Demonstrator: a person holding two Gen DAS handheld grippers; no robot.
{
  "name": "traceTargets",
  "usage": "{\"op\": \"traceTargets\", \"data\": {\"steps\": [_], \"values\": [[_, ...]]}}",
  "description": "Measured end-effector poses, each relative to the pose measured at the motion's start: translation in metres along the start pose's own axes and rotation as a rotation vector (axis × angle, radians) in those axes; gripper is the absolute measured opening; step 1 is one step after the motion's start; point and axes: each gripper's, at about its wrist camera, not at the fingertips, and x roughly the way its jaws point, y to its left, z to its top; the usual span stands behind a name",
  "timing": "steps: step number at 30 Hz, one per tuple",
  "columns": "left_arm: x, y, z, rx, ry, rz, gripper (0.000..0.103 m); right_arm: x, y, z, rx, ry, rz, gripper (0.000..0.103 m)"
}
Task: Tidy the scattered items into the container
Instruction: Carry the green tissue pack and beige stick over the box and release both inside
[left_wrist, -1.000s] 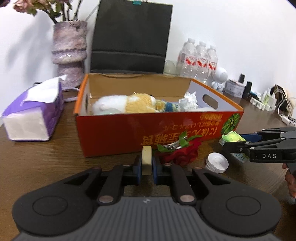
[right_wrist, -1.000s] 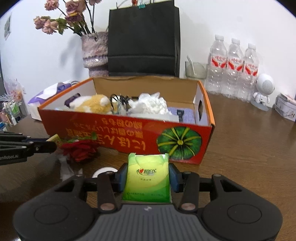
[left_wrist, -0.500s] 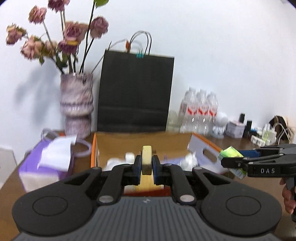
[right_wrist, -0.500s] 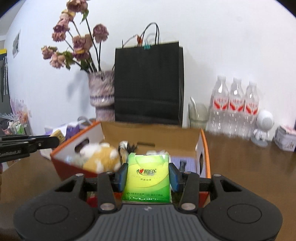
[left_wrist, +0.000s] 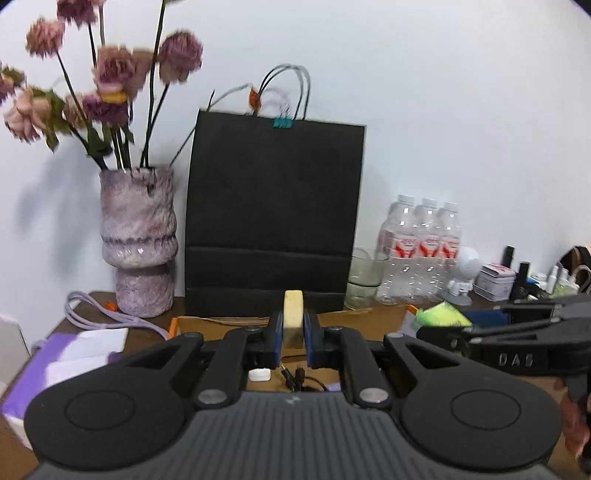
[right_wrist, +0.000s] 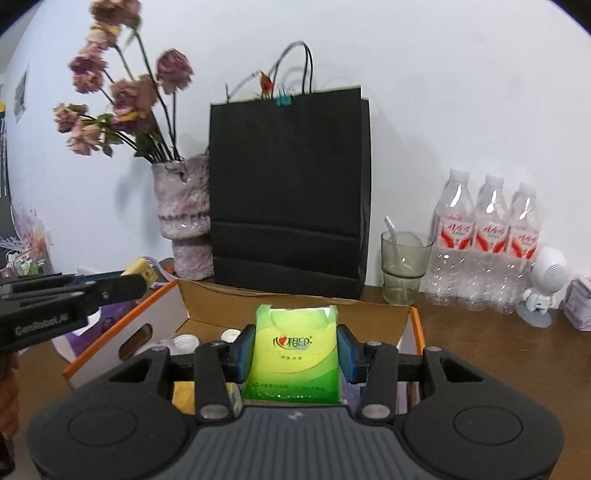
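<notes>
My left gripper (left_wrist: 293, 334) is shut on a small pale yellow block (left_wrist: 293, 317), held upright above the orange cardboard box (left_wrist: 369, 318). In the right wrist view the same block (right_wrist: 141, 268) shows at the tip of the left gripper (right_wrist: 138, 280). My right gripper (right_wrist: 295, 352) is shut on a green tissue packet (right_wrist: 295, 354), over the open box (right_wrist: 122, 332). The packet (left_wrist: 441, 314) and right gripper (left_wrist: 447, 332) also appear at the right of the left wrist view. A white cap (right_wrist: 186, 341) and a yellow plush toy (right_wrist: 183, 397) lie inside the box.
Behind the box stand a black paper bag (right_wrist: 288, 192), a purple vase with dried flowers (right_wrist: 184, 221), a glass (right_wrist: 404, 266), three water bottles (right_wrist: 487, 240) and a white figurine (right_wrist: 543, 291). A purple tissue pack (left_wrist: 62, 354) lies left of the box.
Both grippers have risen from the table and moved forward over the box, each still holding its item. The red flower and white disc in front of the box have dropped out of view.
</notes>
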Motion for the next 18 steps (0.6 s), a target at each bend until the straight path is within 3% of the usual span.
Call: {"op": "traceTargets", "data": {"steps": [5,7,13,14,15,16,18], "values": [[0.045,0.006,-0.010,-0.082,0.115,-0.035,0.012,0.044,-0.010,0.000,0.059,0.089,-0.027,0.044],[0.055,0.006,-0.019,-0.069,0.149,-0.025,0.013,0.053,-0.013,-0.006,0.070,0.119,-0.027,0.044],[0.061,0.007,-0.027,-0.062,0.174,0.006,0.017,0.061,-0.013,-0.015,0.059,0.149,-0.040,0.045],[0.061,0.008,-0.028,-0.063,0.172,0.020,0.022,0.062,-0.013,-0.015,0.057,0.154,-0.040,0.048],[0.060,0.007,-0.027,-0.062,0.172,0.030,0.046,0.063,-0.013,-0.015,0.054,0.162,-0.040,0.067],[0.059,0.008,-0.026,-0.066,0.170,0.046,0.077,0.063,-0.013,-0.015,0.051,0.171,-0.048,0.094],[0.055,0.011,-0.024,-0.078,0.151,0.125,0.103,0.062,-0.013,-0.014,0.041,0.168,-0.090,0.100]]}}
